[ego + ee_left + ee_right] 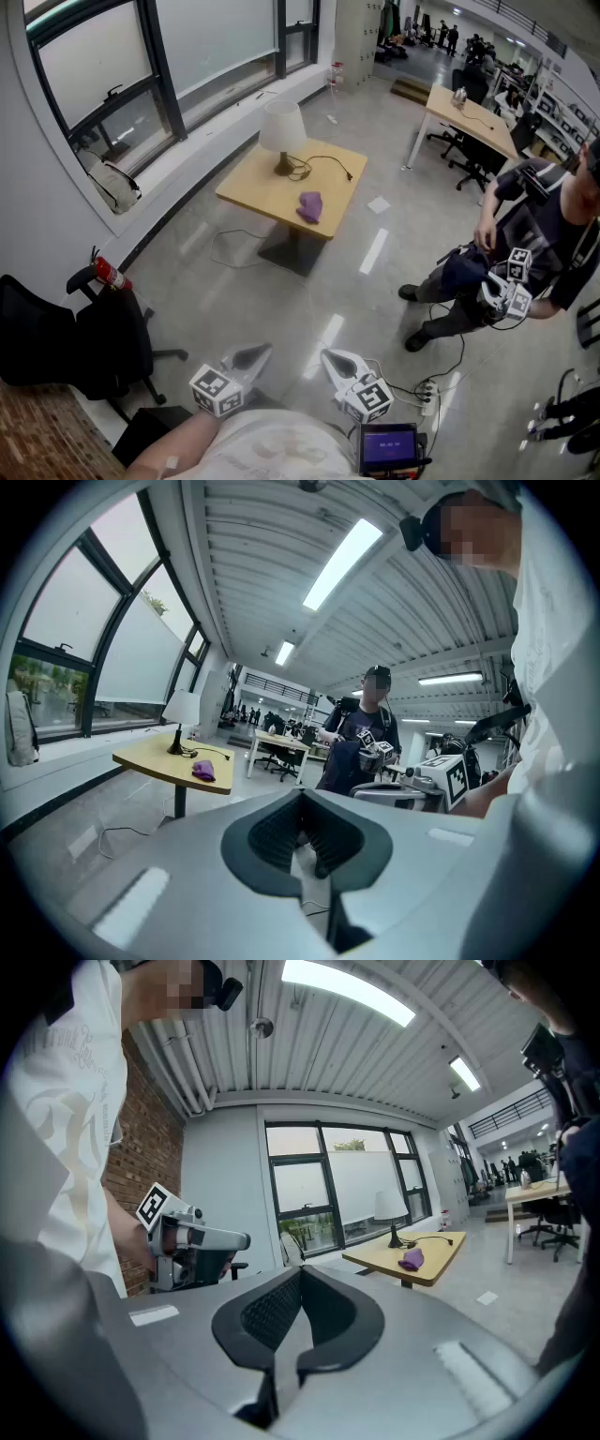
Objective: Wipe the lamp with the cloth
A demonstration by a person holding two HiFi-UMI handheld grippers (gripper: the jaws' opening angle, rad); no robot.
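A white-shaded lamp (282,131) stands at the far side of a small yellow table (255,190), several steps ahead of me. A crumpled purple cloth (310,205) lies near the table's right edge, apart from the lamp. My left gripper (247,358) and right gripper (338,363) are held side by side low in the head view, both shut and empty, far from the table. The left gripper view shows its shut jaws (302,801), with the lamp (182,711) and cloth (203,772) small at left. The right gripper view shows the shut right gripper (300,1281), the lamp (387,1209) and the cloth (411,1259).
Another person (525,246) stands at right holding a second pair of grippers (506,284). A black office chair (84,342) and a red fire extinguisher (110,274) are at left. A power strip (428,395) with cables lies on the floor at right. A long desk (472,116) stands behind.
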